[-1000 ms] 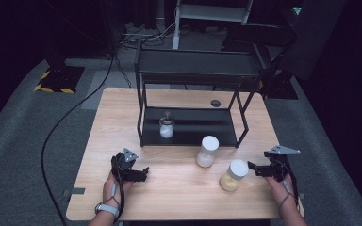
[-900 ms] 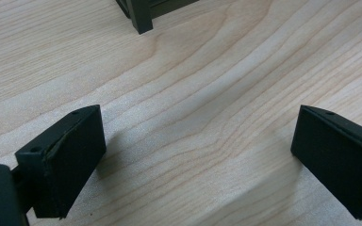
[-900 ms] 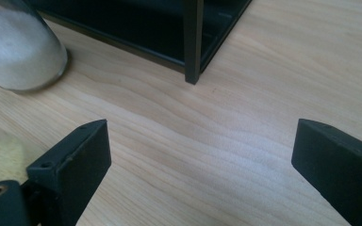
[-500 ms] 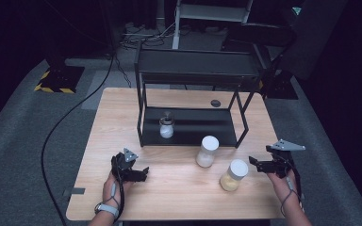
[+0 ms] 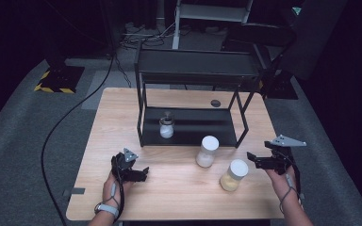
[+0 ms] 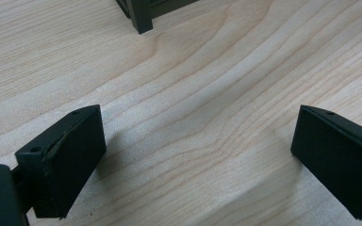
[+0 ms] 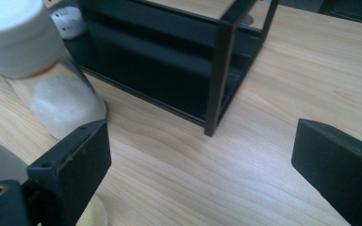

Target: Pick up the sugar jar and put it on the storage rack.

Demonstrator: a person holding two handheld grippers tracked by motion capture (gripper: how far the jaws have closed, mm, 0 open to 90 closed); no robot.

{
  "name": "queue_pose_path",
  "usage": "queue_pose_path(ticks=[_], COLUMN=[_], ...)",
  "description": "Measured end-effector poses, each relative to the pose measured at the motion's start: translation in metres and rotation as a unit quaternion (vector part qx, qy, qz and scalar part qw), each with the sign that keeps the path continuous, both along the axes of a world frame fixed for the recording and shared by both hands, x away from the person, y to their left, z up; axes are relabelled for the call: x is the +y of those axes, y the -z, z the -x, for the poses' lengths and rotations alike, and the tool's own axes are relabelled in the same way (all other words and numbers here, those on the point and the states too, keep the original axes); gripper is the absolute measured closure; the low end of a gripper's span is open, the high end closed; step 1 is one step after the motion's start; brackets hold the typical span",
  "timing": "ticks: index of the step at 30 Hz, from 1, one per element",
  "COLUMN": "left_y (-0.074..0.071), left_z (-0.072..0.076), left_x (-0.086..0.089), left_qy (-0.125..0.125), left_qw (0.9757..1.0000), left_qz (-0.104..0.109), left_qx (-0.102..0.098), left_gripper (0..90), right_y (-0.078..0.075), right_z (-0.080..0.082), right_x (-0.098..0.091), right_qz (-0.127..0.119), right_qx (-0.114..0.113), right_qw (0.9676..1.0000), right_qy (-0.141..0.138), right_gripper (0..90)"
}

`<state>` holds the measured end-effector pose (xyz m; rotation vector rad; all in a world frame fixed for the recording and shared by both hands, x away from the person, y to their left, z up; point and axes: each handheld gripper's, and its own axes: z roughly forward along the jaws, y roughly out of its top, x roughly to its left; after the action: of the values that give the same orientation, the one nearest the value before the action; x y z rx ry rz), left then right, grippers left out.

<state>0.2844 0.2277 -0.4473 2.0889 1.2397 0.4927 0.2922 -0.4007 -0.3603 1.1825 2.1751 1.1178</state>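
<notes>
From the high view, a pale wooden counter (image 5: pixel 179 197) carries a black two-tier rack (image 5: pixel 193 75) toward its far side. A small stoppered jar (image 5: pixel 166 127) with white contents stands on the rack's lower shelf. In front of the rack, on the counter, stands a white-lidded jar of white powder (image 5: pixel 207 151), and nearer the person a white-lidded jar of yellowish stuff (image 5: pixel 233 175). A small dark disc (image 5: pixel 215 102) lies on the counter behind the rack. The left gripper (image 5: pixel 143 173) sits low over the counter at the near left, well apart from the jars. The right gripper (image 5: pixel 250 157) is held just right of the yellowish jar, not touching it.

In the left gripper view, the jaws stand wide apart over bare wood with nothing between them; a rack foot (image 6: pixel 141 21) shows at the top.

In the right gripper view, the jaws are spread wide and empty. The white powder jar (image 7: pixel 52 89) stands beyond the left jaw, the rack's corner post (image 7: pixel 219 75) ahead.
</notes>
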Motion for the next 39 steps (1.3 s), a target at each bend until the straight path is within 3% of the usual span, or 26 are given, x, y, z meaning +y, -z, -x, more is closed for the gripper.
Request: queue_pose_path(ticks=[16,39], left_y=[0.000,0.000], left_z=[0.000,0.001], left_x=[0.000,-0.001], left_qy=[-0.001,-0.003], left_qw=[1.0000,1.0000], left_qz=[0.000,0.000], left_qx=[0.000,0.000], left_gripper=[3.7,3.7], right_y=[-0.025,-0.038], right_z=[-0.003,-0.012], right_x=[0.035,0.081], right_qz=[-0.011,-0.009], right_qx=[-0.012,-0.016], right_qw=[0.9994,0.9976], right_qy=[-0.030,-0.066], right_gripper=[6.0,6.0])
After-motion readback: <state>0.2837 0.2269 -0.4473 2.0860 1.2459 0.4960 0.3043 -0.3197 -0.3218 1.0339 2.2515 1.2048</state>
